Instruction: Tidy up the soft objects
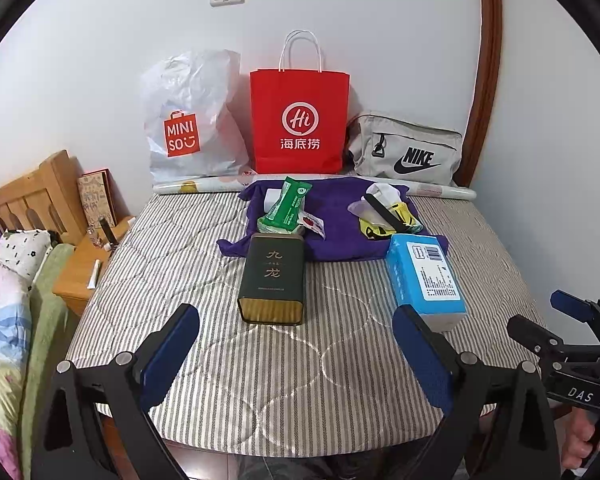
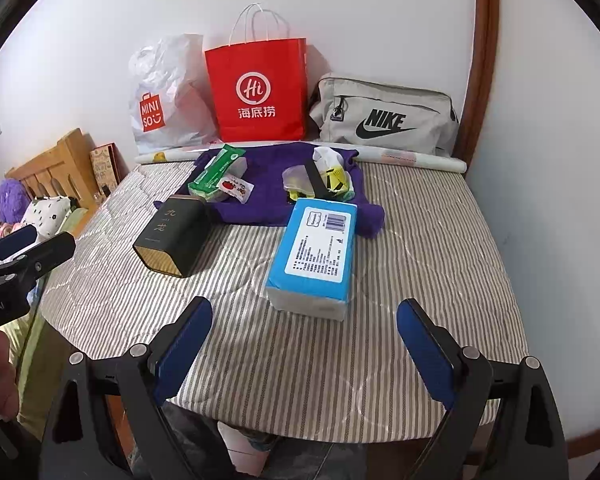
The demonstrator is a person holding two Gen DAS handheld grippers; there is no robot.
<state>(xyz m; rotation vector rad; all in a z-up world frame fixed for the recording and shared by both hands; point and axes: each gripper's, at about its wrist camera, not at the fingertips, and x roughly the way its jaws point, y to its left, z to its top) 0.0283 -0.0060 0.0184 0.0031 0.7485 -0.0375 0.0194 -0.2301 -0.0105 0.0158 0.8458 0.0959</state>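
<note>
Right wrist view puts your right tongs (image 2: 304,348) wide apart with nothing between them, hanging over the near edge of the striped surface (image 2: 440,280). Straight ahead and nearest lies the blue tissue pack (image 2: 314,256), flat on the stripes, its long axis running away from you and leaning slightly right. That is the relation to mind: its short end faces these tongs, so they would straddle its width with little turning, and your right hand is the nearer of the 2.

From the left wrist view your left tongs (image 1: 296,356) are likewise spread and empty. Ahead of them lies the dark tin box (image 1: 271,280) on its side, long axis also running away, gold end toward you. It looks rigid, so I judge it is not one of the soft things.

Just behind both lies the purple cloth (image 1: 332,216), spread flat. The tin's far end rests on its near edge, and the tissue pack's far end overlaps it too. On the cloth sit a green wipes pack (image 1: 286,208) to the left and a yellow-and-white bundle (image 1: 384,212) to the right, possibly socks.

Farthest, against the wall, stand a white plastic bag (image 1: 192,120), a red paper bag (image 1: 300,120) and a grey pouch (image 1: 406,148). Nothing blocks the way to the tissue pack.
</note>
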